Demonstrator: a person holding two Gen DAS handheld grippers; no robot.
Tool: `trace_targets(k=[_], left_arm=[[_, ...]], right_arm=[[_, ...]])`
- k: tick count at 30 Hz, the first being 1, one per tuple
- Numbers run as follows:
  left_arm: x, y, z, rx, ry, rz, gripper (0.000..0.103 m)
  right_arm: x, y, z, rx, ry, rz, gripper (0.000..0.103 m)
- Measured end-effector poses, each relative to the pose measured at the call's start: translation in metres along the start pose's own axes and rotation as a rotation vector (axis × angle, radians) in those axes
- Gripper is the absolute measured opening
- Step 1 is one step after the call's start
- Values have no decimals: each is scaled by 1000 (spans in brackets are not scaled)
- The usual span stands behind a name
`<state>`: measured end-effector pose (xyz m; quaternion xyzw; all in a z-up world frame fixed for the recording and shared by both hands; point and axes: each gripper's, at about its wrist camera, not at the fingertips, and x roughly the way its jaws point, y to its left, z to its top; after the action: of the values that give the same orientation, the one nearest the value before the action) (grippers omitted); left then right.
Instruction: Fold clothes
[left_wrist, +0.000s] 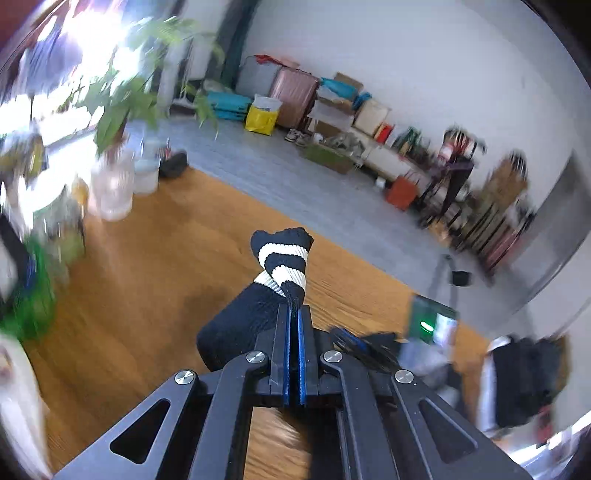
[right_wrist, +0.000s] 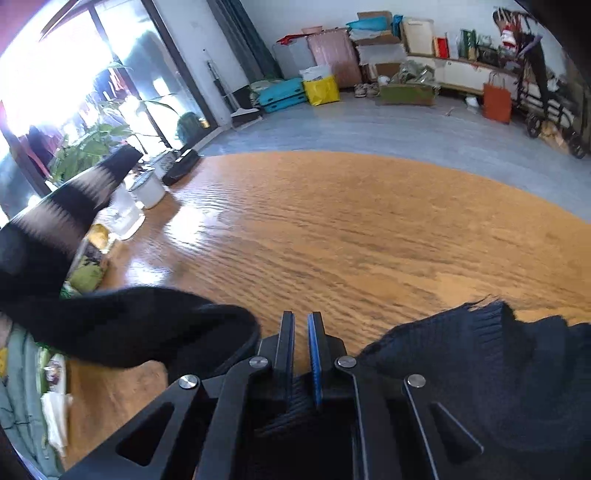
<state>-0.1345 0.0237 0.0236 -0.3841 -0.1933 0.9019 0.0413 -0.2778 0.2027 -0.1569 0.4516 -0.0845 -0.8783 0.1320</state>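
A black sock (left_wrist: 284, 266) with white stripes at its cuff hangs from my left gripper (left_wrist: 294, 314), which is shut on the cuff above the wooden table (left_wrist: 147, 266). The right wrist view shows the same sock (right_wrist: 140, 328), blurred, sweeping from the upper left down to my right gripper (right_wrist: 301, 321). Only a thin slit shows between that gripper's tips. Dark ribbed fabric sits deep between its pads, where the sock's lower end runs in. A dark knit garment (right_wrist: 498, 354) lies on the table at the right.
Bare wood of the table (right_wrist: 351, 229) stretches ahead. At its left end stand a potted plant (left_wrist: 125, 96), clear jars (left_wrist: 112, 188) and white tubs (right_wrist: 149, 190). Suitcases and boxes (right_wrist: 332, 62) line the far wall across the grey floor.
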Motion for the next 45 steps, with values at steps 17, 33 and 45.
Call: trace_targets(k=[17, 33, 45], left_arm=[[-55, -24, -86, -87, 79, -185, 3], [-22, -45, -205, -242, 430, -335, 58], [-48, 39, -138, -209, 315, -27, 72]], right_arm=[[-135, -20, -35, 93, -80, -18, 54], [-228, -38, -189, 109, 37, -37, 63], [-186, -36, -184, 106, 70, -78, 63]])
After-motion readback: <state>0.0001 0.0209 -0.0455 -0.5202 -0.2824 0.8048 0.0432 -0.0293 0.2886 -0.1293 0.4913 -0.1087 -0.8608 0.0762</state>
